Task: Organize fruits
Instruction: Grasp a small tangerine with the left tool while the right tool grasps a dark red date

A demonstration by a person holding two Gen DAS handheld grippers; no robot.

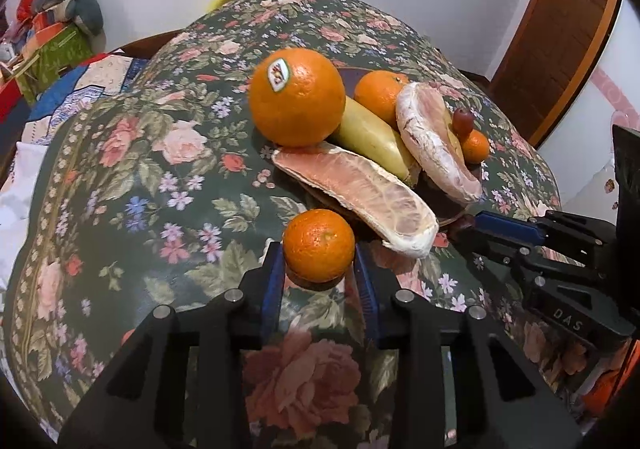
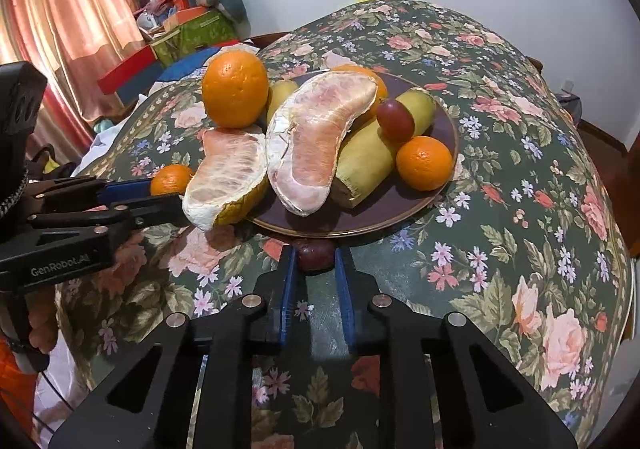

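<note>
Broadly, the counter (image 2: 520, 129) is wearing a dark green flowered cloth and is carrying a dark brown plate (image 2: 444, 121) piled with fruit. Two peeled pomelo segments are lying there: one (image 2: 316, 145) is resting on the plate, the other (image 2: 224, 185) is hanging over the plate's left rim onto the cloth. Behind that second segment a big stickered orange (image 1: 296, 97) is sitting at the plate's edge. Yellow-green bananas (image 2: 364, 157) are lying under the pomelo, with a mandarin (image 2: 424, 163) at the plate's right side and a dark red grape-like fruit (image 2: 396, 121) perching on the bananas.

Off the plate, the left tool (image 1: 320, 269) is gripping a small mandarin (image 1: 319, 245) between its blue pads, just in front of the overhanging segment. The right tool (image 2: 316, 261) is clamping a small dark red fruit (image 2: 316, 253) on the cloth, just beside the plate's near rim.
</note>
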